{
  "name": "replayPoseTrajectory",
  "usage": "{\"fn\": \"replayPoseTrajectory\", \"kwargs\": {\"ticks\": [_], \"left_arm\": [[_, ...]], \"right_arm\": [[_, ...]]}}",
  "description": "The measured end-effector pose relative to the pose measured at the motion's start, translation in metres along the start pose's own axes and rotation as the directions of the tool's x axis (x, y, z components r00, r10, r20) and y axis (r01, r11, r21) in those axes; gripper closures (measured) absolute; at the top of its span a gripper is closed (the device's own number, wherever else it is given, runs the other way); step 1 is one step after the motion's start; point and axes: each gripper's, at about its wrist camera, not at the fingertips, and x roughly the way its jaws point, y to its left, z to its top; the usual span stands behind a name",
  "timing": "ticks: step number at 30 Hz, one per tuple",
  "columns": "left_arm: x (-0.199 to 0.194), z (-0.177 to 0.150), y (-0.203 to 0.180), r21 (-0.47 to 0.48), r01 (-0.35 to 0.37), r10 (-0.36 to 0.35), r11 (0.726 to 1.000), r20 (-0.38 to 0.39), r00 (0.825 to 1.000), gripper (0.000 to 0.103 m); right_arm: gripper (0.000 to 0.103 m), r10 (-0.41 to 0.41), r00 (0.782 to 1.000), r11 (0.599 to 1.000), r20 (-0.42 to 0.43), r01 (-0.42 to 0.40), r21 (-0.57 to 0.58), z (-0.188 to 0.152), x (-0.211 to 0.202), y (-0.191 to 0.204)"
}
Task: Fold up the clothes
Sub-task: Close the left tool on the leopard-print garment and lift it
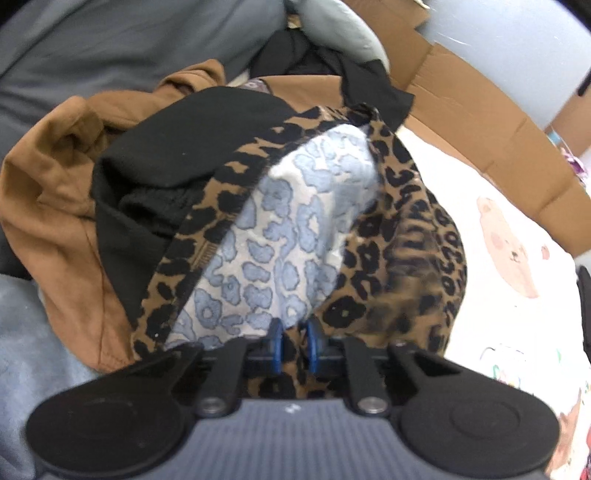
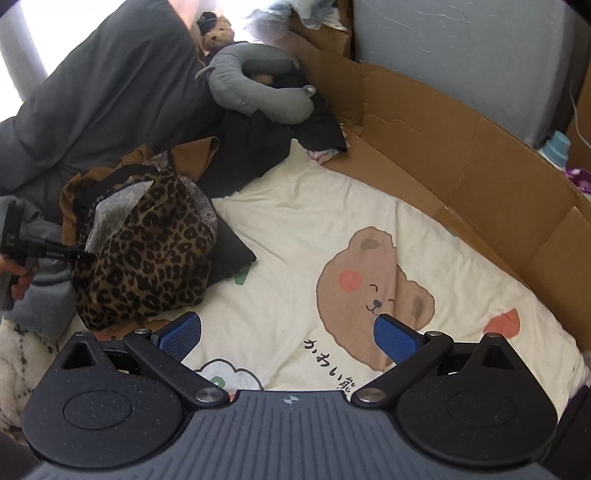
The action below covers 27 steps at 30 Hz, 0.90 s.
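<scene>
A leopard-print garment (image 1: 406, 258) with a pale blue-and-white patterned lining (image 1: 280, 229) fills the left wrist view. It is bunched on top of a brown garment (image 1: 55, 192) and a black one (image 1: 177, 147). My left gripper (image 1: 294, 338) is shut on the leopard fabric at its near edge, with the blue pads pinching a fold. In the right wrist view the same leopard-print garment (image 2: 147, 258) sits at the left, with the left gripper (image 2: 86, 255) gripping its side. My right gripper (image 2: 286, 325) hangs open over the cream bear-print sheet (image 2: 295, 229), with nothing between its fingers.
Flattened cardboard (image 2: 461, 158) walls the far and right sides of the sheet. A grey neck pillow (image 2: 258, 85), dark clothes (image 2: 258, 147) and a teddy bear (image 2: 218, 35) lie at the back. A grey duvet (image 2: 110, 92) rises at the left. A blue bottle (image 2: 556, 147) stands beyond the cardboard.
</scene>
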Motion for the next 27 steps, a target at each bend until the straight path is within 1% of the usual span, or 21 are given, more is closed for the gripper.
{"fn": "replayPoseTrajectory", "kwargs": {"ticks": [2,7,10,13,15,18,20,24,27], "left_arm": [[-0.004,0.001,0.004,-0.005,0.012,-0.012,1.0,-0.001,1.0,0.092],[-0.011,0.005,0.006,-0.033,-0.006,0.006,0.999,0.005,1.0,0.094],[-0.018,0.005,-0.002,-0.034,-0.017,0.018,0.999,0.016,1.0,0.095],[-0.029,0.004,-0.007,-0.05,-0.003,0.005,0.999,0.038,0.999,0.096],[-0.036,0.003,-0.013,-0.049,0.01,-0.007,0.999,0.051,0.999,0.096],[-0.047,0.002,-0.025,-0.044,0.035,-0.032,0.998,0.072,0.997,0.096],[-0.049,0.008,-0.037,-0.039,0.052,-0.048,0.998,0.087,0.995,0.096],[-0.062,0.004,-0.063,-0.023,0.088,-0.085,0.996,0.109,0.99,0.097],[-0.062,0.002,-0.083,-0.01,0.113,-0.111,0.994,0.113,0.987,0.097]], "right_arm": [[0.001,-0.01,1.0,1.0,-0.002,0.01,-0.001,-0.002,-0.004,0.002],[0.001,-0.048,0.999,0.999,-0.02,0.047,-0.021,-0.003,-0.018,0.0],[0.001,-0.081,0.997,0.996,0.005,0.081,-0.036,0.006,-0.033,-0.003],[0.001,-0.119,0.992,0.993,0.036,0.119,-0.02,0.017,-0.047,-0.007],[0.001,-0.126,0.99,0.992,0.06,0.126,-0.007,0.022,-0.054,-0.007],[0.001,-0.098,0.992,0.995,0.08,0.098,-0.005,0.022,-0.059,0.002],[0.001,-0.07,0.994,0.998,0.08,0.07,0.0,0.021,-0.056,0.008],[0.001,-0.022,0.997,1.0,0.069,0.022,-0.002,0.019,-0.044,0.02],[0.001,0.021,0.998,1.0,0.066,-0.021,-0.011,0.017,-0.034,0.027]]}}
